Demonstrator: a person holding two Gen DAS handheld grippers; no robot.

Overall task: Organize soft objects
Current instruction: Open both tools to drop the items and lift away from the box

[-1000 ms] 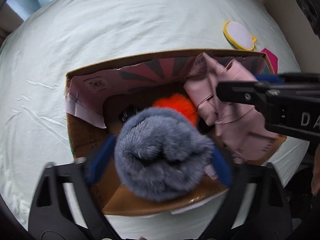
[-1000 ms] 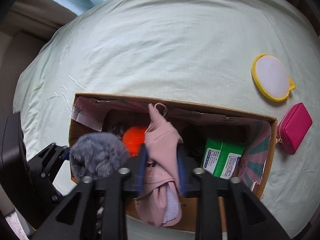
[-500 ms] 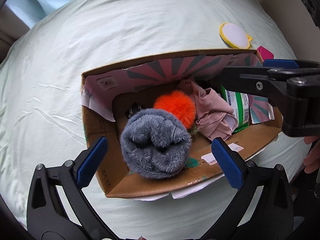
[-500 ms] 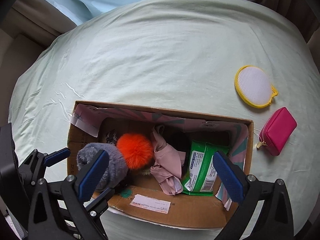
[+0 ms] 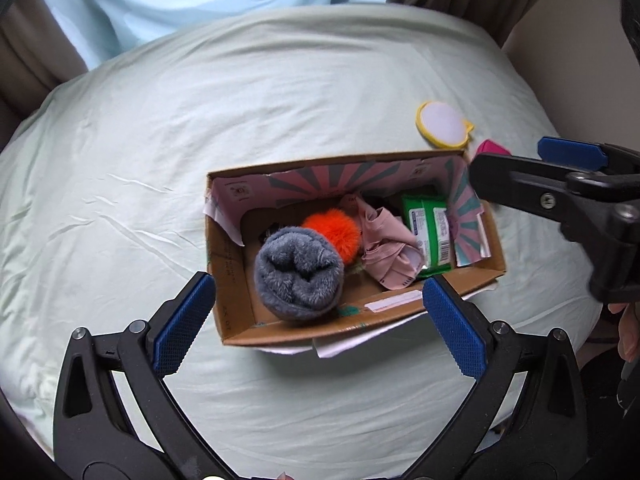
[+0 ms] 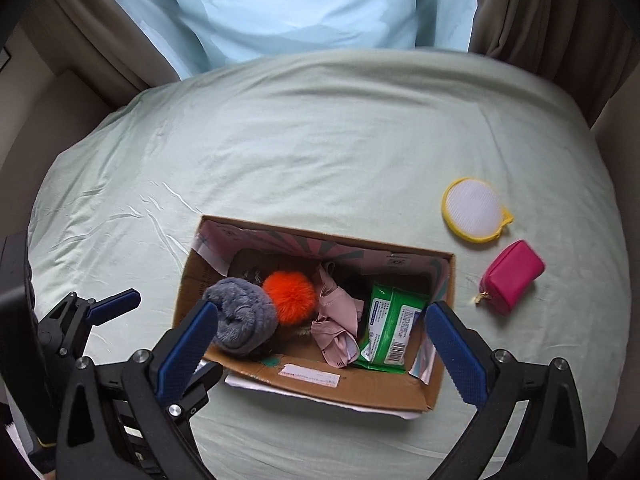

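Observation:
A cardboard box (image 5: 232, 280) (image 6: 360, 388) sits on the pale green bed. Inside lie a grey fluffy roll (image 5: 298, 276) (image 6: 244, 320), an orange pom-pom (image 5: 332, 232) (image 6: 290, 296), a crumpled pink cloth (image 5: 386, 248) (image 6: 336, 324) and a green wipes pack (image 5: 428, 236) (image 6: 390, 328). My left gripper (image 5: 320, 320) hangs open above the box's near side, with nothing between its blue pads. The right gripper (image 6: 320, 344) is also wide open and empty above the box. Each gripper shows at the edge of the other's view.
A round white pad with a yellow rim (image 6: 474, 210) (image 5: 442, 124) and a pink zip pouch (image 6: 512, 276) lie on the sheet right of the box. Brown curtains (image 6: 532, 24) and a pale blue sheer hang behind the bed. A hand (image 5: 628, 328) shows at far right.
Both grippers let go: the left dropped the grey roll and the right the pink cloth into the box. Both jaws opened wide and both grippers rose away from the box.

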